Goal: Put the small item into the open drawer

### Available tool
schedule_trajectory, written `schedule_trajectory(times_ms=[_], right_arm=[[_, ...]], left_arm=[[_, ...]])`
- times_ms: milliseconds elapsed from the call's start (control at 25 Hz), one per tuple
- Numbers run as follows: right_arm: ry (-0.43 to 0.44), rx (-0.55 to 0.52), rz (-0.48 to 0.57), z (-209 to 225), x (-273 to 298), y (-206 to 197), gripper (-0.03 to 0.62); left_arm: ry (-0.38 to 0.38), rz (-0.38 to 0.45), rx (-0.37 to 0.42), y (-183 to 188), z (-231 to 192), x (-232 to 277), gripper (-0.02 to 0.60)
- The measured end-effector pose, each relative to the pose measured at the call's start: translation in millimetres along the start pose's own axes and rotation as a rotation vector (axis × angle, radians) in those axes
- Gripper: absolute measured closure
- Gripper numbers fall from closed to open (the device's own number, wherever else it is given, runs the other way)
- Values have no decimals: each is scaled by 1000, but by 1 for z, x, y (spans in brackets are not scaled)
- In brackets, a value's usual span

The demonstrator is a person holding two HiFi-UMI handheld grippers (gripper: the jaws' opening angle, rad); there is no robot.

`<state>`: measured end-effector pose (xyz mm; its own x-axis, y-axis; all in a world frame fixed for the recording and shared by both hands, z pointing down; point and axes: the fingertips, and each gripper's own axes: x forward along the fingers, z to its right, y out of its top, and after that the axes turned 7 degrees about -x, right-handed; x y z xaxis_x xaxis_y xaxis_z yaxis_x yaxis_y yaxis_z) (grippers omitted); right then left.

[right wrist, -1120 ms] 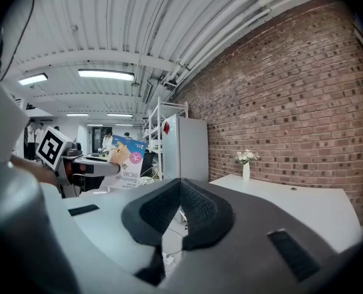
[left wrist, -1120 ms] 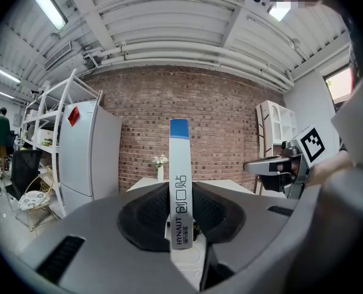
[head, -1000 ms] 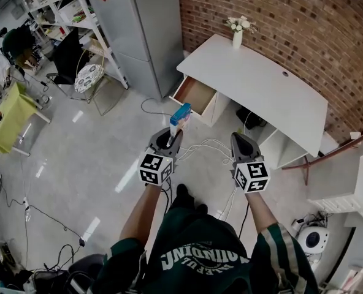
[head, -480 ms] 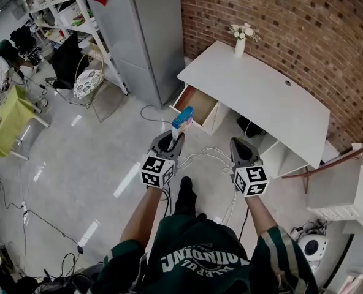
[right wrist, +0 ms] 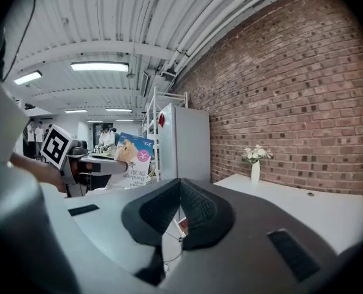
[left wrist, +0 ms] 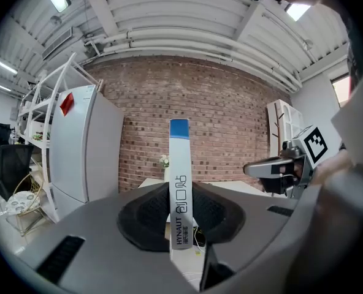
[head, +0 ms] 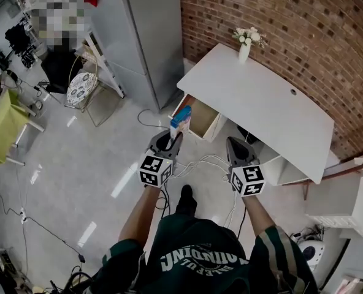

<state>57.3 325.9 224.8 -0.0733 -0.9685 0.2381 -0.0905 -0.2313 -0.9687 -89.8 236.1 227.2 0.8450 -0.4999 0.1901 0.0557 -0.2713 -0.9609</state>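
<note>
Nearest us, our left gripper (head: 171,141) clamps the small box (head: 181,117) upright between its jaws, while our right gripper (head: 233,144) beside it is closed on nothing. Just beyond the box, the open drawer (head: 203,120) juts from the left end of the white desk (head: 261,97).

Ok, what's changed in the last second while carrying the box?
The left hand-held gripper and right hand-held gripper moved forward toward the white desk; the blue-and-white box now overlaps the front of the open drawer in the head view. Unchanged: left shut on the box, right shut and empty, drawer open.
</note>
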Motion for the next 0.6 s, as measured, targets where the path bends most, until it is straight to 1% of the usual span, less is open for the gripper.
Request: schedule_trajectory(times_ms=[360,600], right_arm=[[-26,8,-28,17,81,13,569],[-60,18,-25,23,118,21,569]], left_arm=[[-38,-24,-9,14,-62,58,486],[-76,-41,-16,14,-90,87,486]])
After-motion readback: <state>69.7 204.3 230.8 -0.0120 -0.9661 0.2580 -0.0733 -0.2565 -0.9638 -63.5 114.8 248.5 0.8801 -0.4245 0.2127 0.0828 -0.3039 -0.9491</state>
